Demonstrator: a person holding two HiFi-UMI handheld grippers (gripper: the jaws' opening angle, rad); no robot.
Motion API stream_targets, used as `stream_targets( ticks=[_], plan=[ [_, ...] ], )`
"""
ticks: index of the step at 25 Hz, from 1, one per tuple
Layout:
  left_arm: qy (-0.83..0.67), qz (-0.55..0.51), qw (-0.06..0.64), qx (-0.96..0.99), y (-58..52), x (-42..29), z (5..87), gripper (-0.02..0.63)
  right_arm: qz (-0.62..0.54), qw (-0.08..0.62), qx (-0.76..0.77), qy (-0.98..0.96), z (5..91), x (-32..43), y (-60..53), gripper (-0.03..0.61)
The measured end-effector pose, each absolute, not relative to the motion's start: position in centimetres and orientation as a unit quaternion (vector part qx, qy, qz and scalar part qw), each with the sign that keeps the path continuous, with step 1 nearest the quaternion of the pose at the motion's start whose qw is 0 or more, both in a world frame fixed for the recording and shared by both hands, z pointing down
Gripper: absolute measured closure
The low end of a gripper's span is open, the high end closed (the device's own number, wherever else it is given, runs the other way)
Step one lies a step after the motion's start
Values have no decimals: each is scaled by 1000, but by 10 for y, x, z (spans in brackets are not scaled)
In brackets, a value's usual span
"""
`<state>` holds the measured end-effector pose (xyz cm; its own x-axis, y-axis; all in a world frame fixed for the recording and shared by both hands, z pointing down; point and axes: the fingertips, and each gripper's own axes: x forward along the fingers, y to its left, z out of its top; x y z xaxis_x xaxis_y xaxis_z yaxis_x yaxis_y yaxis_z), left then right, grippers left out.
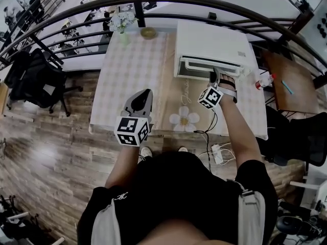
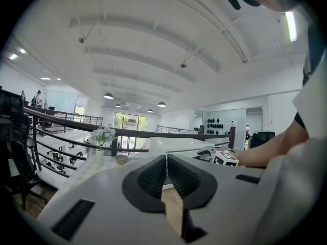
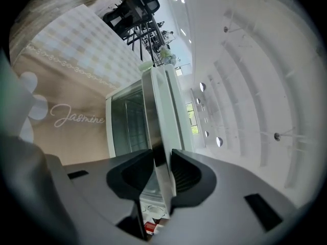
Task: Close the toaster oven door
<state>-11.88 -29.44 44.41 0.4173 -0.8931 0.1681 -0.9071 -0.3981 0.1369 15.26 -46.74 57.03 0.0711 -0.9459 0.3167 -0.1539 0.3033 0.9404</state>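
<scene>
Nearest us is the person's black short-sleeved shirt (image 1: 179, 188).

- **Left gripper** (image 1: 146, 94): it hangs over the pale checked tablecloth (image 1: 127, 75), short of the white box-shaped toaster oven (image 1: 209, 40) and to its left. Its fingers are together on nothing.
- **Right gripper** (image 3: 162, 171): it is at the oven's front, with its pads clamped either side of the white bar handle (image 3: 159, 111).
- **Glass oven door** (image 3: 125, 121): it stands upright against the oven front and faces us, its long axis running left to right. We cannot see what is inside the oven.
- **Left of the oven, beyond its back edge:** a small tan bowl (image 1: 148, 32), whose contents we cannot make out, and a pale vase (image 1: 123, 37) holding white flowers (image 1: 121, 20).
- **Right of the oven:** a red-capped clear bottle (image 1: 264, 80).
</scene>
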Motion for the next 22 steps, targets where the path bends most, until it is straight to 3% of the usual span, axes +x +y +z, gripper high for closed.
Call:
stream_targets(
  ticks=[7, 10, 13, 17, 21, 22],
  plan=[
    [-543, 32, 102, 833, -292, -123, 442, 594, -353, 547, 478, -590, 569, 152, -480, 468],
    [-541, 31, 97, 835, -293, -123, 438, 592, -322, 495, 510, -626, 564, 149, -477, 439],
    [-539, 29, 91, 837, -293, -124, 434, 592, -279, 401, 538, -687, 546, 131, -453, 408],
    [-535, 30, 88, 840, -300, -123, 430, 592, -200, 230, 580, -756, 486, 105, -409, 446],
    [-531, 27, 82, 843, -303, -117, 426, 594, -118, 42, 614, -780, 415, 111, -372, 528],
    [-531, 24, 78, 843, -303, -115, 424, 592, -112, 12, 623, -774, 400, 117, -363, 586]
  ],
)
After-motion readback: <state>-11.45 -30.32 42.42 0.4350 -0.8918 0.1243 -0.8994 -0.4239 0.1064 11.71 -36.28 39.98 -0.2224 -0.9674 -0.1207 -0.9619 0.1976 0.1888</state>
